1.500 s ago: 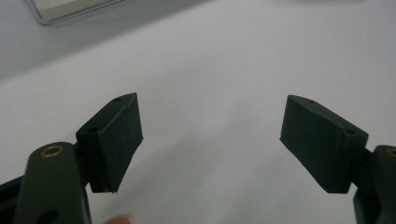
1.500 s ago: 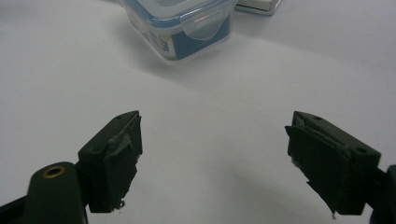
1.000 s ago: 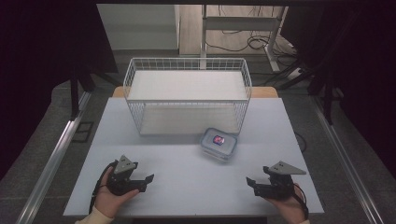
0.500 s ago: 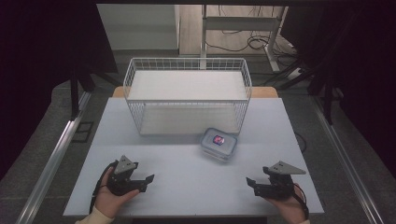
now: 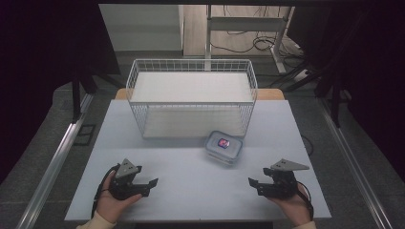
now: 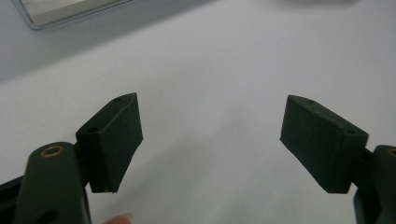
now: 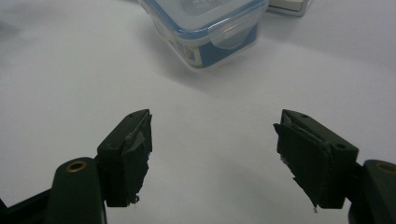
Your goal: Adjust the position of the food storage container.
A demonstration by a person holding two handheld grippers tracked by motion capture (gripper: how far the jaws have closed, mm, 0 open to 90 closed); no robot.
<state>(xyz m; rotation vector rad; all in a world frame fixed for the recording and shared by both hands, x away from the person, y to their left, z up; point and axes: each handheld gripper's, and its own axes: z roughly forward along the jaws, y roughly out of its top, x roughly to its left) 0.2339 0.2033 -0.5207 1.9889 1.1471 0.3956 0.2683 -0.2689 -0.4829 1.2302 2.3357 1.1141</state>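
I held both grippers, left (image 5: pixel 149 183) and right (image 5: pixel 253 183), jaws apart on the bench (image 5: pixel 191 167); worn right pads (image 7: pixel 135 140) risked slipping on the box (image 5: pixel 224 147).

Left gripper (image 6: pixel 210 140): 2 black jaws spread wide, nothing between them, above the pale table (image 6: pixel 219 70). Beyond the gripper, at the far upper left, a corner of a light-edged object (image 6: pixel 60 11), cut off by the frame. A fingertip (image 6: pixel 119 218) just beside the gripper's left jaw base.

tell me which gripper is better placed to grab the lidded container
Right, probably. The right gripper is open and nearer the container, which lies just ahead of its jaws in the right gripper view. The left gripper, also open, sits farther off.
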